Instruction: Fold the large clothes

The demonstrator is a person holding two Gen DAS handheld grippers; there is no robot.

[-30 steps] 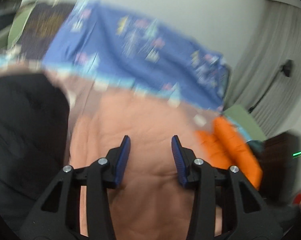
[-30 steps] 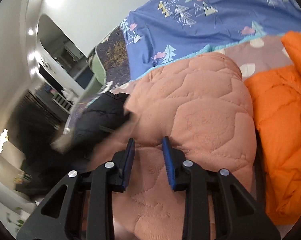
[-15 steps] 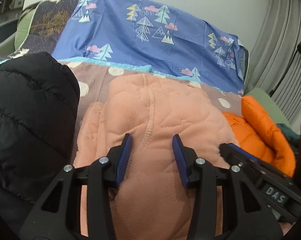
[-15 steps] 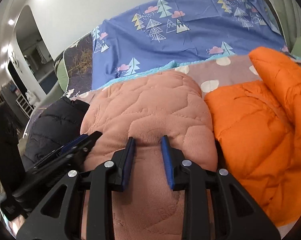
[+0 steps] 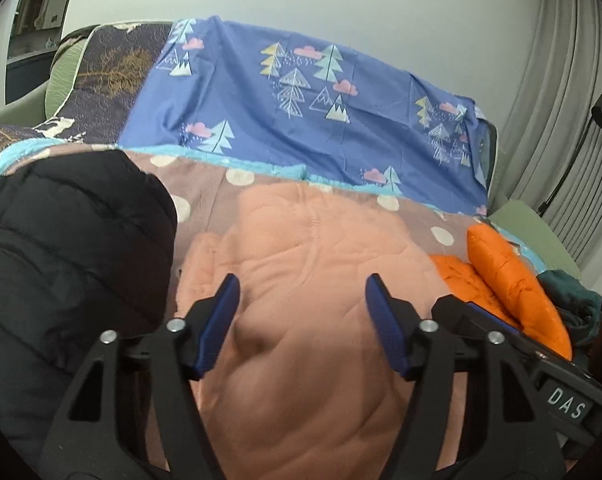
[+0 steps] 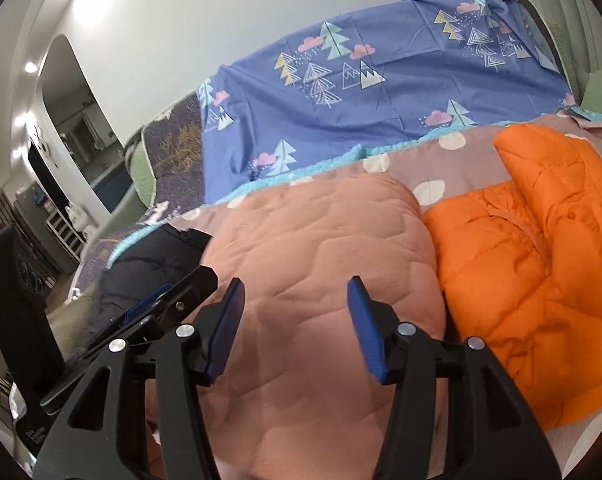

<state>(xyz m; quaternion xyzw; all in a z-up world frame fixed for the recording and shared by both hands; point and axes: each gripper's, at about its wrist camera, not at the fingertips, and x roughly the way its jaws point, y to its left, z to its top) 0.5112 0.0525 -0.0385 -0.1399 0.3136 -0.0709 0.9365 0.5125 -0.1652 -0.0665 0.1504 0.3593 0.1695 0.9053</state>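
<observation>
A peach quilted garment [image 5: 301, 280] lies folded into a thick bundle on the bed; it also shows in the right wrist view [image 6: 321, 264]. My left gripper [image 5: 301, 300] is open and empty just above the garment's near part, jaws wide apart. My right gripper [image 6: 295, 304] is open and empty above the same garment, to the right of the left one. Each gripper's body shows at the edge of the other's view.
A black puffer jacket [image 5: 69, 248] lies left of the peach garment. An orange puffer jacket [image 6: 533, 272] lies to its right. The bed has a brown dotted cover [image 5: 209, 184] and a blue tree-print sheet [image 5: 301, 100] behind. Curtains [image 5: 573, 120] hang at the right.
Both grippers have opened wide and let go of the peach garment, which now rests on the bed. Both sit slightly farther back over it.
</observation>
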